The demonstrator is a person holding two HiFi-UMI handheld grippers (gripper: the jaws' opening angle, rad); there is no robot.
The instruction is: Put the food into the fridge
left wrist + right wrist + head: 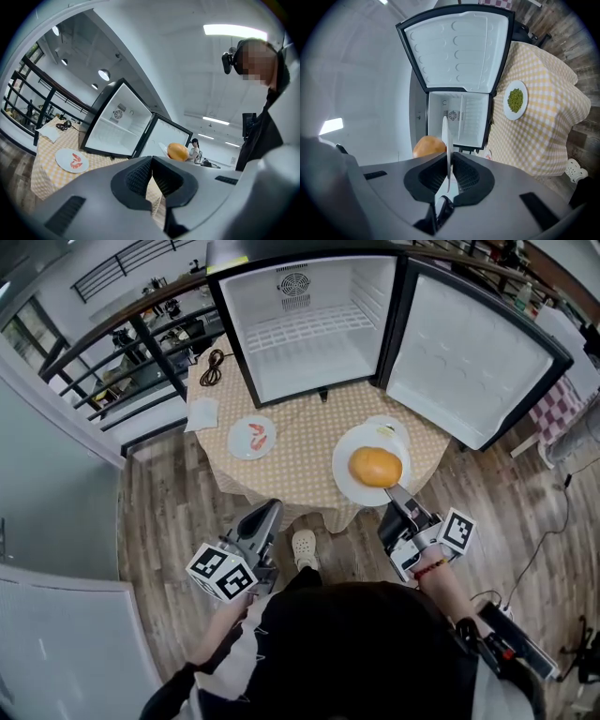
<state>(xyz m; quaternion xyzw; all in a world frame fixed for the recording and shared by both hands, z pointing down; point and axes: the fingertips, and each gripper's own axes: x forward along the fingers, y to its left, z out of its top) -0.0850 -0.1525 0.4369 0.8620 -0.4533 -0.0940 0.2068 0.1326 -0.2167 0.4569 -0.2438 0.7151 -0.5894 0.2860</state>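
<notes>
You are clamping your right gripper point(395, 493) on the near rim of the plate point(352, 479) bearing the round orange food point(375, 466) at centre right, the open fridge point(309, 371) is standing up-frame and slightly left of it, and your left gripper point(266, 515) is hanging closed and empty.

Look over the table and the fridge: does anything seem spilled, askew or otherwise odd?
Nothing is spilled or damaged. The only thing that stands out is the plate carrying the bun: the right gripper pinches it by the rim alone, so the bun could slide if it tilts. The fridge stands open.
</notes>
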